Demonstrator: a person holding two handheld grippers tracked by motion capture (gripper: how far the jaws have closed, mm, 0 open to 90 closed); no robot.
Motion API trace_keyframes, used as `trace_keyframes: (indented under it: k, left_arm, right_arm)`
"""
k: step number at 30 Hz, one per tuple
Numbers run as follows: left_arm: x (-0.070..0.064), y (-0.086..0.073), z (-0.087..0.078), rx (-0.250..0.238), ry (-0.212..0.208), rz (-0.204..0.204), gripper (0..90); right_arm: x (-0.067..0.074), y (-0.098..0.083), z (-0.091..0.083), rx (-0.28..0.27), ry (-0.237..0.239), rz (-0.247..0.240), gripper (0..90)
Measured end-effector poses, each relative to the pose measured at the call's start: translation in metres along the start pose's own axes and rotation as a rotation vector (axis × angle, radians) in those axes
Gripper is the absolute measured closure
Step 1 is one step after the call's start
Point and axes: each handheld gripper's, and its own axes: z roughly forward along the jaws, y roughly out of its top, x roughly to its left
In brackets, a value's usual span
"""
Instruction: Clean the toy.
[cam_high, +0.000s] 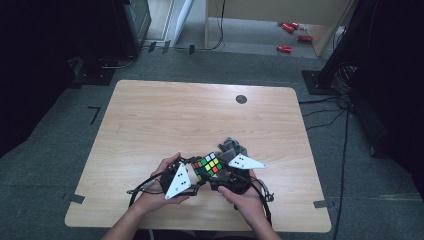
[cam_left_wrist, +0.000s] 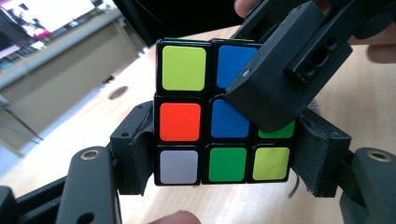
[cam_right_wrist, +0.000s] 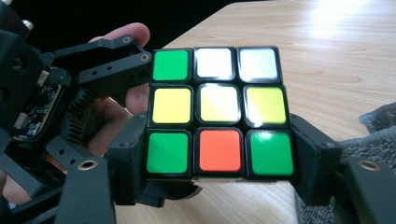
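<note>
A scrambled Rubik's cube (cam_high: 207, 165) is held just above the near middle of the wooden table (cam_high: 200, 115), between both grippers. In the left gripper view the cube (cam_left_wrist: 205, 116) shows yellow, blue, orange, white and green stickers, and my left gripper (cam_left_wrist: 224, 158) has its pads pressed on both sides of the bottom row. One jaw of the other gripper covers the cube's upper right corner there. In the right gripper view my right gripper (cam_right_wrist: 219, 158) clamps the cube (cam_right_wrist: 217, 112) at its bottom row. From above, the left gripper (cam_high: 196, 175) and right gripper (cam_high: 221, 172) meet at the cube.
A crumpled grey cloth (cam_high: 235, 147) lies on the table just behind the cube, at the right edge in the right gripper view (cam_right_wrist: 373, 130). A small black round mark (cam_high: 241, 99) sits near the far edge. Red cans (cam_high: 290, 30) lie on the floor beyond.
</note>
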Motion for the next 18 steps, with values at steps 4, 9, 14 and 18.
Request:
trace_keyframes:
  k: [4,9,14,18]
  left_arm:
    - [0.005,0.000,-0.001,0.000,-0.022,-0.071,33.2]
    - [0.021,-0.008,-0.007,0.033,-0.002,-0.168,33.5]
    - [0.038,-0.015,-0.011,0.069,-0.035,-0.291,33.6]
    - [0.042,-0.016,-0.012,0.080,-0.056,-0.338,33.6]
  right_arm:
    - [0.003,0.001,0.000,-0.017,-0.020,-0.029,20.9]
    - [-0.002,0.007,-0.010,-0.086,-0.042,-0.058,19.1]
    - [-0.017,0.005,-0.016,-0.099,-0.333,-0.165,22.6]
    - [-0.039,-0.013,-0.004,0.044,-0.430,-0.187,23.1]
